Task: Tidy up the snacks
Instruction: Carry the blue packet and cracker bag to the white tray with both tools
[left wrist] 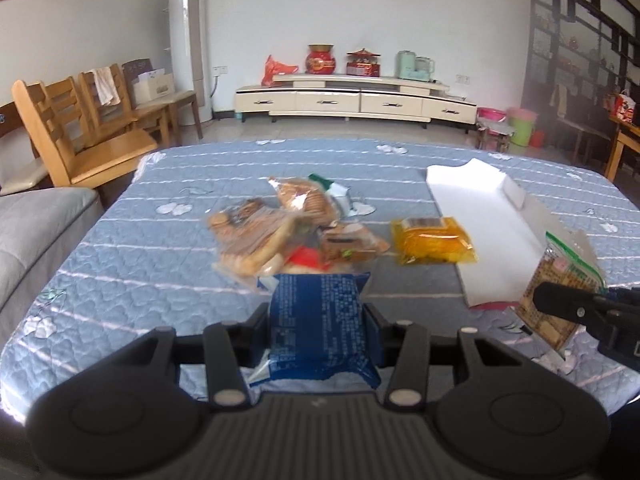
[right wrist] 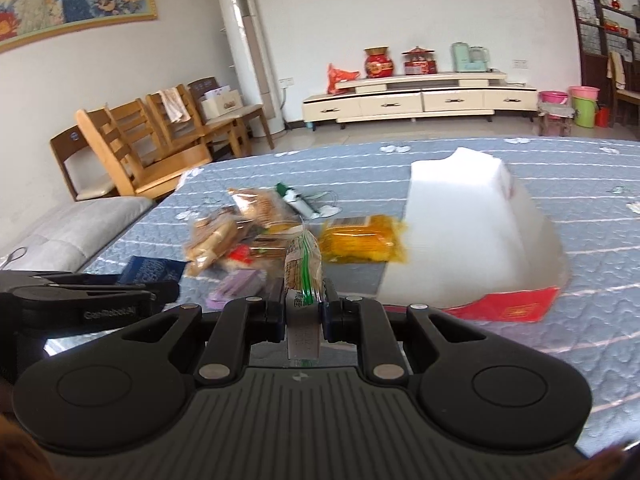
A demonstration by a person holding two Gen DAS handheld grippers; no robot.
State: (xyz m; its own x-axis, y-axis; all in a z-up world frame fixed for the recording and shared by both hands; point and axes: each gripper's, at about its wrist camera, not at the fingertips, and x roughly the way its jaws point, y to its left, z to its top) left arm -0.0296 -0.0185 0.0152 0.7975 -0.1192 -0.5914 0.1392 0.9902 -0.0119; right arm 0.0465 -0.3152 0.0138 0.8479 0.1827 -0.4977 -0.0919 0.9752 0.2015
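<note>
Left gripper (left wrist: 320,320) clamped on dark blue printed foil snack packet (left wrist: 320,328), right gripper (right wrist: 304,308) clamped on clear green-striped cracker packet (right wrist: 303,270), open white cardboard box (right wrist: 472,240) near, on blue quilted cloth (left wrist: 140,264).

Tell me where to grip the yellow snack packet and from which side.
Grip the yellow packet across its short width at the middle, coming from above. It lies flat and apart from the pile, beside the white box, so its long edges look free.

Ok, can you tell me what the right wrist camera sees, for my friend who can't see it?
The right gripper is shut on a thin clear snack packet with green stripes, held above a blue quilted table. Ahead lie a pile of snack packets, a yellow packet and an open white box.
</note>
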